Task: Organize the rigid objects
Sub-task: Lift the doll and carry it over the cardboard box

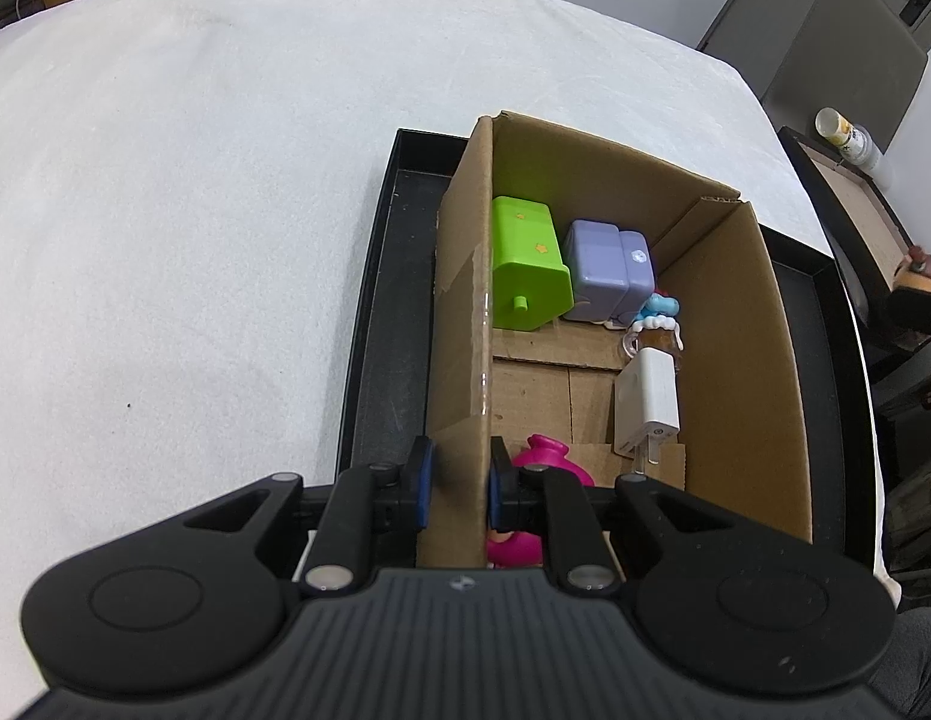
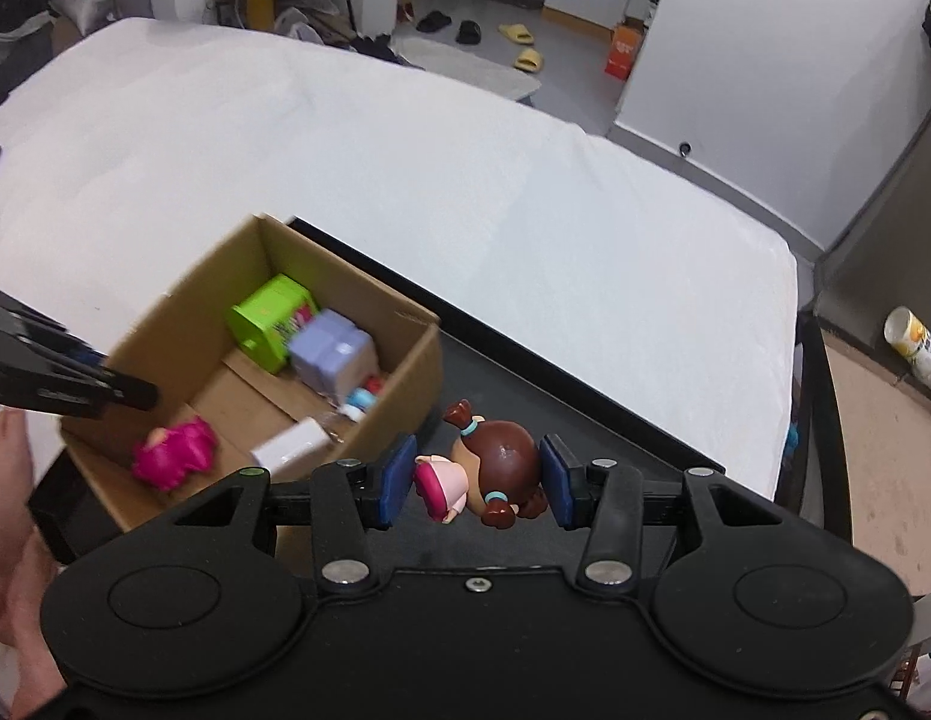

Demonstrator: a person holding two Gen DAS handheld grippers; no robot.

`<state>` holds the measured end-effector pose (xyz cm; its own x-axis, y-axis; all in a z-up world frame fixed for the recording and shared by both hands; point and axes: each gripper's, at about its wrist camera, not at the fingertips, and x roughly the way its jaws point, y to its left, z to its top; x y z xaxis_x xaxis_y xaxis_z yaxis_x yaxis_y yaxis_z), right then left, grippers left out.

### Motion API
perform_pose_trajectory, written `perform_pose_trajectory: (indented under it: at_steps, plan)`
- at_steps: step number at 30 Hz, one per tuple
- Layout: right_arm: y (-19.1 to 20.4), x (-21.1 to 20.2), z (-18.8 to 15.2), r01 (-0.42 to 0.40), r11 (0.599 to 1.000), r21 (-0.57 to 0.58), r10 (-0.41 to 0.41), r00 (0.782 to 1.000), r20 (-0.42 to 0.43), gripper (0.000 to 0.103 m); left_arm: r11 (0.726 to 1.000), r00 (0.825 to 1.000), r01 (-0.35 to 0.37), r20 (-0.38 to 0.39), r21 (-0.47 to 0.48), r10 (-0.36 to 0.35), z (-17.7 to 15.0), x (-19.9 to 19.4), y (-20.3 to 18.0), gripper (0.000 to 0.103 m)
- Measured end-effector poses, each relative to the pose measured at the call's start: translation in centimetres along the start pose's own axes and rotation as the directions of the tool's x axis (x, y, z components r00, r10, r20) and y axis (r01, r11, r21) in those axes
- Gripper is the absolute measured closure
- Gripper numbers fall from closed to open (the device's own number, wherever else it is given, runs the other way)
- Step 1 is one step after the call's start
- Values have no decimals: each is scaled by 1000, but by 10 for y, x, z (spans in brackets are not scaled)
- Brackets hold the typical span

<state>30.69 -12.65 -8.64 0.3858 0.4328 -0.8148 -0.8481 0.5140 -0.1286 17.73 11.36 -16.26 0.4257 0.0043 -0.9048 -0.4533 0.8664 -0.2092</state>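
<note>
Two grippers: one steadies, one carries.
Left gripper (image 1: pixel 459 474): jaws pinched on the cardboard box (image 1: pixel 735 372) wall, bracing it.
Right gripper (image 2: pixel 474 480): jaws clamp the doll figurine (image 2: pixel 495 468), beside the box, presumably bound inside.

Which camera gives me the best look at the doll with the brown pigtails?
The right wrist view. There the doll sits close up between the blue pads of the right gripper, which is shut on it above the black tray, beside the cardboard box. The left wrist view does not show the doll, only the box interior.
</note>
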Motion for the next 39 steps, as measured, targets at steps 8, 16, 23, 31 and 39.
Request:
perform_pose_trajectory:
  at_steps: [8,16,23,31,39]
  plan:
    - [15,-13,9,-28,1000,1,28,999,40,59,1000,1000,1,-1,0,-1,0,0,-1,87]
    - [31,-13,18,-79,997,22,77,994,71,59,1000,1000,4,1,0,-4,0,1,-1,87]
    - [48,-2,25,-128,991,44,124,989,77,59,1000,1000,7,-2,0,-7,0,2,0,87]
    - [69,14,33,-179,982,55,175,982,69,58,1000,1000,11,-2,1,-11,0,1,1,87]
    - [79,29,34,-221,970,102,214,974,68,58,1000,1000,13,-4,3,-13,0,1,0,87]
